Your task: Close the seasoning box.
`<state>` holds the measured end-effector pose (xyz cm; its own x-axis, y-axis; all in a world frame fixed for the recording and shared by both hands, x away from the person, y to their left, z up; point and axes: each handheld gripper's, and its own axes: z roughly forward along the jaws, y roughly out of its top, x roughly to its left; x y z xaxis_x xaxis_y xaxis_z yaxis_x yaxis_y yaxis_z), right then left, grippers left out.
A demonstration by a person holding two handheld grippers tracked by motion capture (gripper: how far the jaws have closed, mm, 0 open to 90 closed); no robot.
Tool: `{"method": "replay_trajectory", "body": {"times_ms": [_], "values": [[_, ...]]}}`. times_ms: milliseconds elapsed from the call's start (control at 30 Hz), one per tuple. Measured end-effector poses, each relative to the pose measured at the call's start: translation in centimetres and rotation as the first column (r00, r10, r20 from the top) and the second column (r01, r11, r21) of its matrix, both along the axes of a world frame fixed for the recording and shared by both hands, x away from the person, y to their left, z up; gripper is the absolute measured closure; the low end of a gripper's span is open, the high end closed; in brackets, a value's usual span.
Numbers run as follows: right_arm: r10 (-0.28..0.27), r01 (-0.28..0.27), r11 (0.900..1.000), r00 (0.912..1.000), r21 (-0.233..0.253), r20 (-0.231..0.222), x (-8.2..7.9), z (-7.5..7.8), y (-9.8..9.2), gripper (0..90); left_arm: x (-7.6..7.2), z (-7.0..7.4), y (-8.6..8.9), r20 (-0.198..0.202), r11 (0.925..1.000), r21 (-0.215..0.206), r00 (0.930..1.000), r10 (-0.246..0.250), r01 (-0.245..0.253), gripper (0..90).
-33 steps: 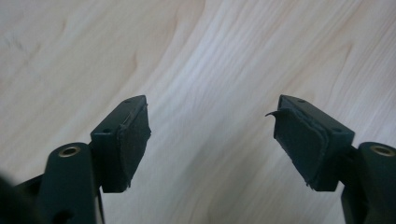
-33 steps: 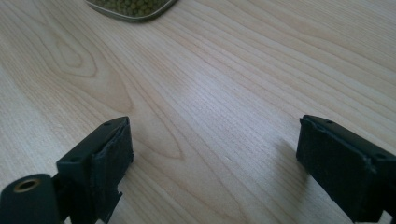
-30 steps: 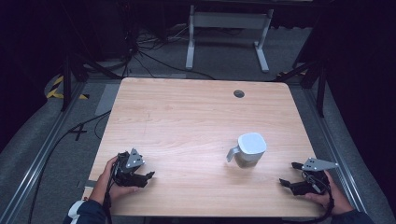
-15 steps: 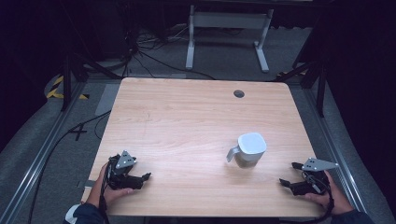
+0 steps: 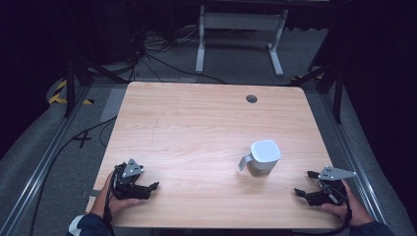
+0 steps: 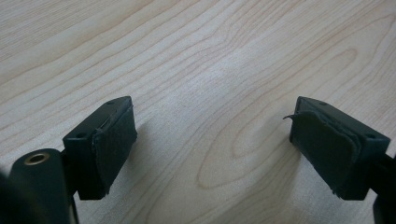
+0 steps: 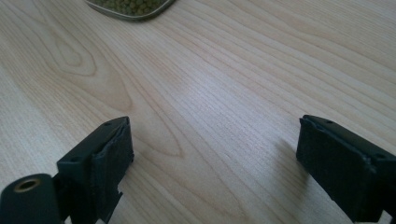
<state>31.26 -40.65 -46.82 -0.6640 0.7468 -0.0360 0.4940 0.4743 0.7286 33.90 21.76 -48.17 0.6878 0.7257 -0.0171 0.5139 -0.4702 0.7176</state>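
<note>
High view: one wooden table (image 5: 196, 132), one white mug (image 5: 262, 157) right of centre toward the near edge, handle turned left, standing upright. One small dark round hole (image 5: 252, 99) near the far edge. Two grippers, one per hand, both at the near edge: left gripper (image 5: 147, 189) at the near left corner, held in the left hand (image 5: 112, 199); right gripper (image 5: 304, 184) at the near right corner, held in the right hand (image 5: 344, 206). Mug near the right gripper but apart from it, well apart from the left one.

Left gripper view: left gripper (image 6: 210, 140) spread wide, bare wood grain between the jaws, nothing held, pads low over the tabletop.

Right gripper view: right gripper (image 7: 212, 158) likewise spread wide, nothing between the jaws. One rounded container edge (image 7: 130, 8) at the far top, greenish round bits inside; identity unclear.
</note>
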Motion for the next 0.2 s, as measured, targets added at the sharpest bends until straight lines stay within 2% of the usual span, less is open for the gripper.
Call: {"method": "replay_trajectory", "body": {"times_ms": [33,200], "values": [[0.0,0.0,1.0,1.0,0.0,0.0,0.0,0.0,0.0,10.7,0.12,0.08,0.12,0.017,0.9997,0.021,0.9998,-0.011,0.011,14.8],[0.001,-0.001,1.0,1.0,0.0,0.002,-0.02,-0.01,0.0,10.9,0.1,0.07,0.1,0.015,0.9998,0.018,0.9999,-0.008,0.008,14.7]]}}
